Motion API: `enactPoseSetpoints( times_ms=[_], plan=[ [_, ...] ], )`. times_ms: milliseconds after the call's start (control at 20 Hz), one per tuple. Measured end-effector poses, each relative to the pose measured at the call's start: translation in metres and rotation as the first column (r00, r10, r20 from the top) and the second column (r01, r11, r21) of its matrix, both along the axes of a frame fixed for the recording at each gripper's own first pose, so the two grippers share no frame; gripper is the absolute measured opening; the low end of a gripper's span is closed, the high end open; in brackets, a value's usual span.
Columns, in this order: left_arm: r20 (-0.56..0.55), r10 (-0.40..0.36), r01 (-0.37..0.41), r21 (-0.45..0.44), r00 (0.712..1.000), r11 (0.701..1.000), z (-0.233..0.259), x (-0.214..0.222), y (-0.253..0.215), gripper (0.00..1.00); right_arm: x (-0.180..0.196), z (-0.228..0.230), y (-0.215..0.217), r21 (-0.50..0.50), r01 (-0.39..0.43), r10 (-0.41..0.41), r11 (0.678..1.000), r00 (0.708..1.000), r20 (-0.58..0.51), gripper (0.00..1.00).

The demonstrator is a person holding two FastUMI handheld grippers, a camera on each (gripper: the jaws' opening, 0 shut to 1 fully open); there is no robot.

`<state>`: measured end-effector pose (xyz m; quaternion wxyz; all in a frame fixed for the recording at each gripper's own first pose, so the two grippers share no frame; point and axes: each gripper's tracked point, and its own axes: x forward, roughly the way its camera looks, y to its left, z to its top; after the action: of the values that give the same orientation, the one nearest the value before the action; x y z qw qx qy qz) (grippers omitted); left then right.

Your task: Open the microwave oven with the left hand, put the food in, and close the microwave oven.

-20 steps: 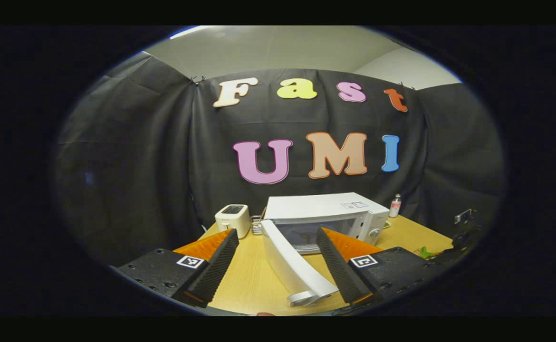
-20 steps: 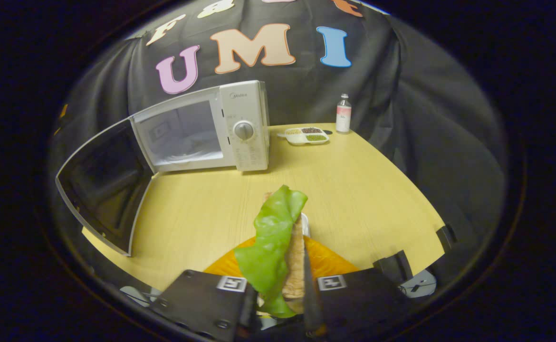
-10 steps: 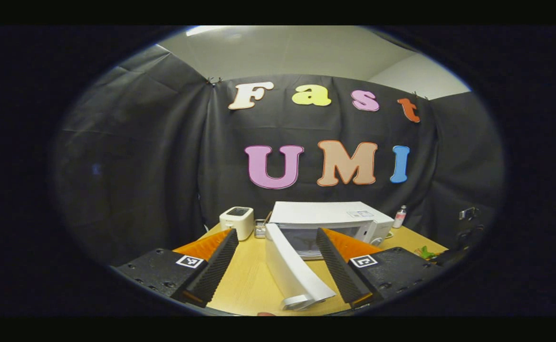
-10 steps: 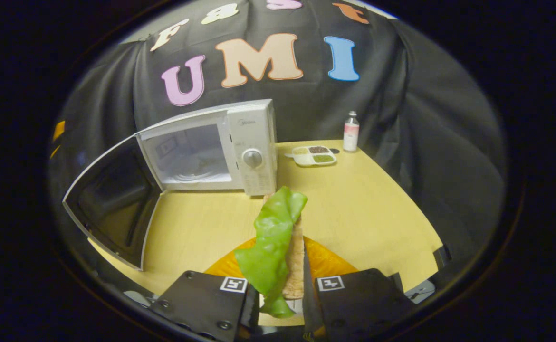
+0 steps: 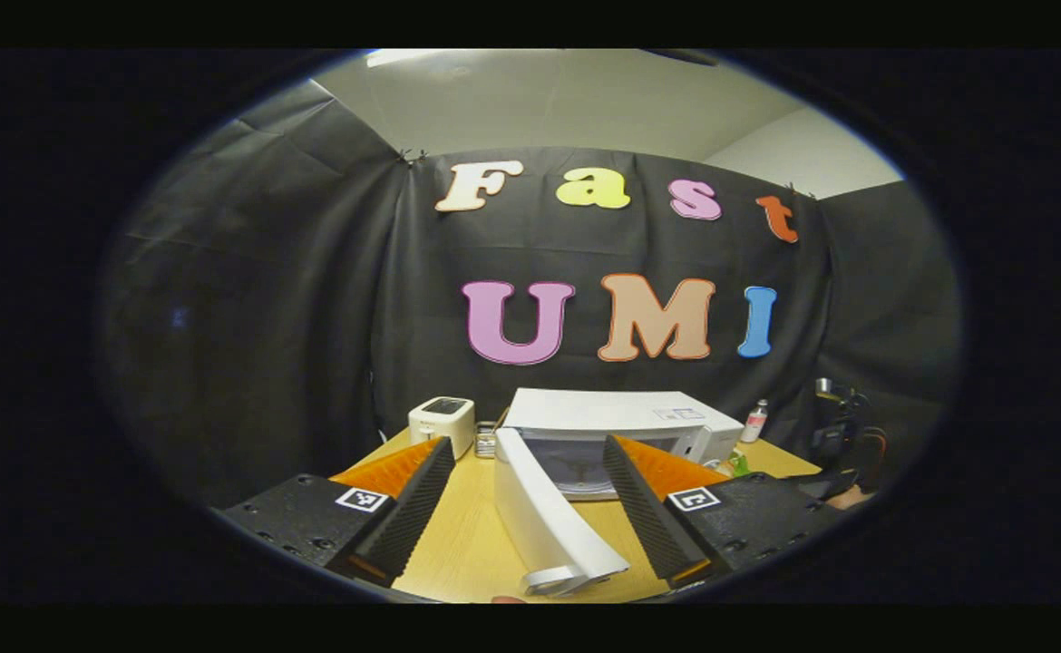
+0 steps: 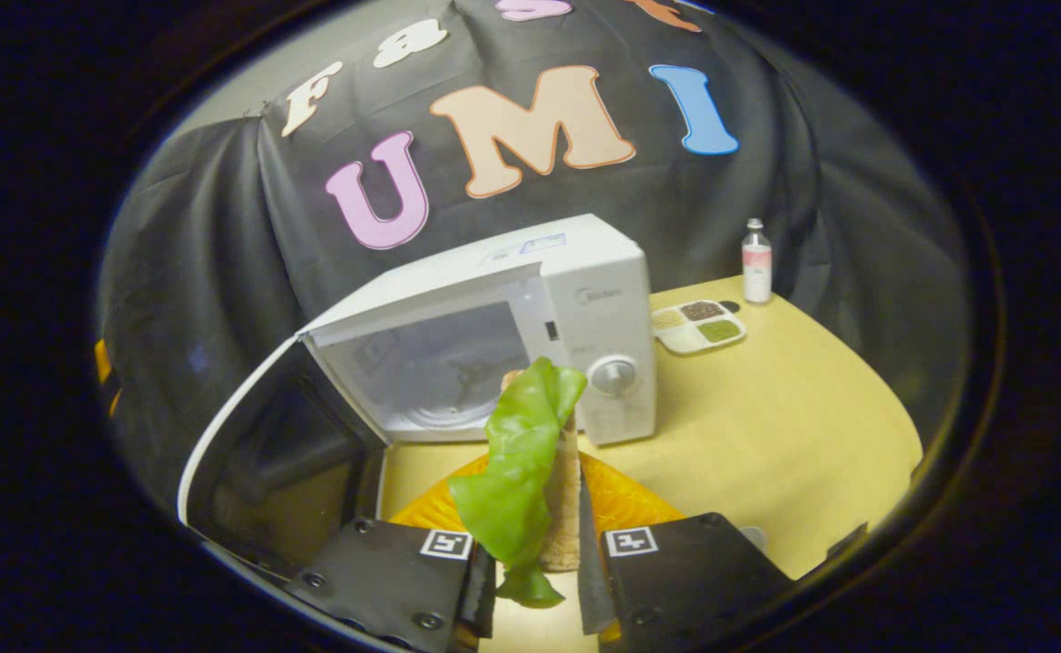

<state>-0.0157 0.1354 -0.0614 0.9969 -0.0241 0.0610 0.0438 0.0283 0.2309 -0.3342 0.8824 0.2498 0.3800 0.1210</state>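
Before open microwave (image 6: 494,345): right gripper (image 6: 535,580) clamping food (image 6: 521,453).

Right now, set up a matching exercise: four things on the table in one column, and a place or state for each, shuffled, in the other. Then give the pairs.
Things:
1. microwave door
2. food
3. toaster
4. bottle

Places or states:
A. stands at the table's back edge, beyond the divided dish
B. swung wide open
C. clamped in the right gripper
D. sits on the door side of the microwave

Pairs: 1-B, 2-C, 3-D, 4-A
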Motion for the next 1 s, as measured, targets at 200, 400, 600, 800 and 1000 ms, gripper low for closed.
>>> enactPoseSetpoints(
  times_ms=[200,400,600,800,1000],
  plan=[
    [-0.001,-0.017,0.017,0.02,1.0,1.0,0.0,0.001,0.007,0.96,0.03,-0.004,0.054,0.094,0.044,-0.042,0.995,0.999,-0.025,0.38],
    [-0.019,-0.011,0.012,0.063,1.0,0.998,-0.002,-0.006,0.027,0.94,0.061,-0.014,0.109,0.191,0.109,-0.101,0.976,0.994,-0.049,0.31],
    [-0.045,0.01,-0.005,0.102,0.999,0.995,-0.005,-0.013,0.04,0.94,0.087,-0.029,0.146,0.212,0.173,-0.162,0.962,0.984,-0.067,0.31],
    [-0.047,0.018,-0.013,0.096,0.999,0.995,-0.01,-0.023,0.039,0.94,0.12,-0.047,0.163,0.161,0.233,-0.231,0.959,0.972,-0.032,0.31],
    [-0.057,0.026,-0.019,0.12,0.998,0.993,-0.008,-0.028,0.044,0.95,0.147,-0.057,0.184,0.184,0.281,-0.277,0.942,0.96,-0.045,0.31]
  ],
)
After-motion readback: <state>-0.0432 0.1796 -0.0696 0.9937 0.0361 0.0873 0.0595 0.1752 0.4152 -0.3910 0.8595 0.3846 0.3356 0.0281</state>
